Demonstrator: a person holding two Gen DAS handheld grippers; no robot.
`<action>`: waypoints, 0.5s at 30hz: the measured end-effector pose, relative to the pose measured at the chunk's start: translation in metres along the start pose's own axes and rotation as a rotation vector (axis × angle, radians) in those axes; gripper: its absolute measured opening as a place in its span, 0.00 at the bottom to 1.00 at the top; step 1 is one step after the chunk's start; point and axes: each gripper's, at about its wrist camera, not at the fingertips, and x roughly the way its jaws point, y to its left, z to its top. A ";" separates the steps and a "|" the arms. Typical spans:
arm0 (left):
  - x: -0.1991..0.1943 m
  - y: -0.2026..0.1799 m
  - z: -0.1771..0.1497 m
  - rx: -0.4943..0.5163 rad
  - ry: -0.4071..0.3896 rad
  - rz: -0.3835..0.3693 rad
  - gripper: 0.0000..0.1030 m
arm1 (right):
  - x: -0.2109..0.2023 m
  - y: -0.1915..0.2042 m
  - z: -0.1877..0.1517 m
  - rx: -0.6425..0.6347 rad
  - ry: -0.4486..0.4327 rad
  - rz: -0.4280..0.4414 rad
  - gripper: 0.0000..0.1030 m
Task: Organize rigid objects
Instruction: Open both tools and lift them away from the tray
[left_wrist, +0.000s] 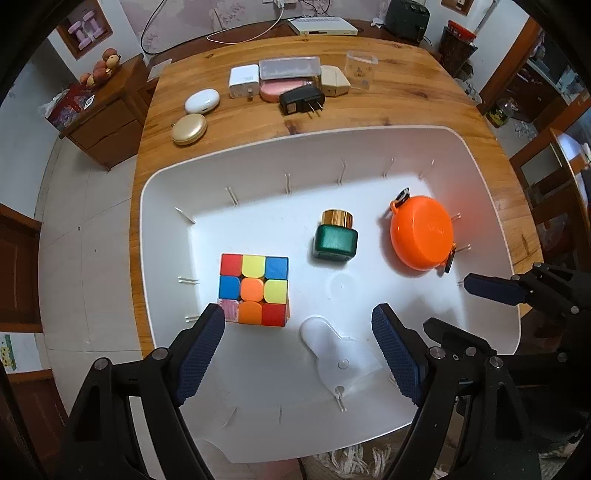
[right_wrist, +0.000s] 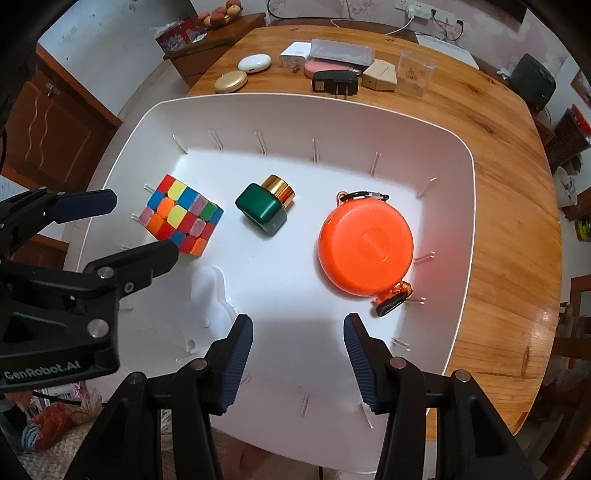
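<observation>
White translucent cover (left_wrist: 340, 354) lies flat on the bin floor between the left gripper (left_wrist: 299, 343) jaws, which stand wide apart and hold nothing; its narrow end points away from them toward the green jar (left_wrist: 335, 236); left is clearly nearer. Right gripper (right_wrist: 298, 354) also spread and empty, with only bare floor between its jaws. White bin (left_wrist: 491, 206) holds the cover, Rubik's cube (left_wrist: 254, 288) left of the jar, orange round case (left_wrist: 422, 236) right of it. Chargers and cases beyond the bin on the wooden table (left_wrist: 424, 92), not yet sorted.

Left gripper (left_wrist: 299, 354) and right gripper (right_wrist: 297, 363) hang side by side, jaws spread apart, holding nothing.
</observation>
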 end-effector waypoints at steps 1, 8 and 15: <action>-0.002 0.001 0.001 -0.003 -0.004 -0.003 0.82 | -0.001 0.000 0.001 0.003 -0.003 0.001 0.51; -0.025 0.010 0.013 -0.019 -0.053 -0.027 0.82 | -0.014 0.000 0.010 0.019 -0.043 0.011 0.51; -0.049 0.025 0.030 -0.046 -0.108 -0.053 0.82 | -0.028 0.001 0.026 0.029 -0.086 0.014 0.51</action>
